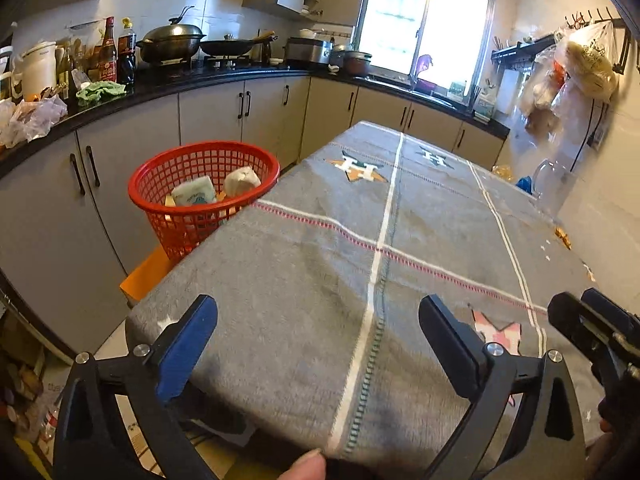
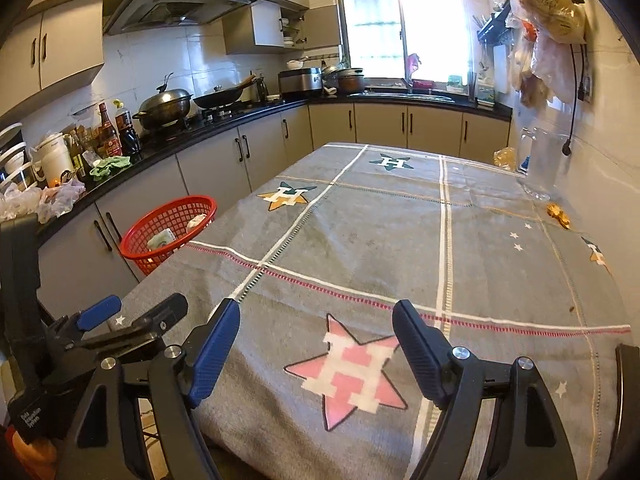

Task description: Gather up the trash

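A: Nearest to us, the left gripper (image 1: 318,336) has its jaws spread wide over the near end of the table (image 1: 280,280), with only grey cloth (image 1: 304,264) between them. A fingertip (image 1: 306,468) shows at the bottom edge of the left view.

B: And the right gripper (image 2: 316,336) sits just beside it, jaws also apart and holding nothing, framing the pink star (image 2: 350,372) printed on the cloth. From the right view we see the left gripper low at the left, off the table's near corner.

A: Neither pad touches anything (the cloth lies flat beneath both).

B: Further on, the trash. We see a red basket (image 1: 160,176) standing beside the table's left edge, its rim about level with the tabletop.

A: Inside it lie a pale wrapped lump (image 1: 242,180) and a white packet (image 1: 194,192), side by side; something orange shows under them, though we cannot tell what it is.

B: On the table's far right, near the wall, a few orange scraps (image 2: 558,214) lie on the cloth, close to a clear jug (image 2: 542,164).

A: Beyond the table the counter (image 2: 224,124) curves round, with a wok (image 2: 164,106), bottles (image 2: 108,130) and a green rag (image 2: 110,166) on it.

B: Farthest off, the window (image 2: 400,26), and plastic bags (image 2: 548,4) hanging on the right wall.
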Demonstrator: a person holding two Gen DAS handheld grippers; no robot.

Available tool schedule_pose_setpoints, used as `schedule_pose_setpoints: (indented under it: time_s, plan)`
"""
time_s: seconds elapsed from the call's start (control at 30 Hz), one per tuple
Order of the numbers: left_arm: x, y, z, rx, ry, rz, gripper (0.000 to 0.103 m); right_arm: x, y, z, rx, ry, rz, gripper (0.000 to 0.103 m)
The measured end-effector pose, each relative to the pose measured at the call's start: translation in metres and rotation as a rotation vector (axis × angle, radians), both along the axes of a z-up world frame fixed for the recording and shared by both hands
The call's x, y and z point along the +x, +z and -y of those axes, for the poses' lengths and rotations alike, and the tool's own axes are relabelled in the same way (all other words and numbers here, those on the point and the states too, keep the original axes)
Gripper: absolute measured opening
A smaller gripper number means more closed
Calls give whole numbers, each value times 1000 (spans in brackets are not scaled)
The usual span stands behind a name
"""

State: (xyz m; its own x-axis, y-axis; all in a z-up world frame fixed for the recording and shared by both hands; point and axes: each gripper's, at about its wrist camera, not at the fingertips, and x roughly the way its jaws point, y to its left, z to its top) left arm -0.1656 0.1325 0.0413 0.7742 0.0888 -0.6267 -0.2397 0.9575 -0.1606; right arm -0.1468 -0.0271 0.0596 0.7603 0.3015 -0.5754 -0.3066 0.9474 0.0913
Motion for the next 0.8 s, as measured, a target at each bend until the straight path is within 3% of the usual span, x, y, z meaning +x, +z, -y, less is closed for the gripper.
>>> schedule_pose_setpoints:
  time_s: [0.23, 0.53, 0.67, 0.8]
  plan:
    - [6, -4, -2, -15, 4, -43, 100, -8, -5, 12, -13, -36, 6, 83]
    - [33, 26, -49, -217, 49, -20, 100, -5, -1, 23, 21, -62, 12, 83]
    - [34, 30, -54, -179, 52, -24, 100, -1, -1, 20, 23, -56, 3, 83]
    - [33, 35, -48, -84, 2, -39, 100, -4, 0, 16, 11, -40, 16, 83]
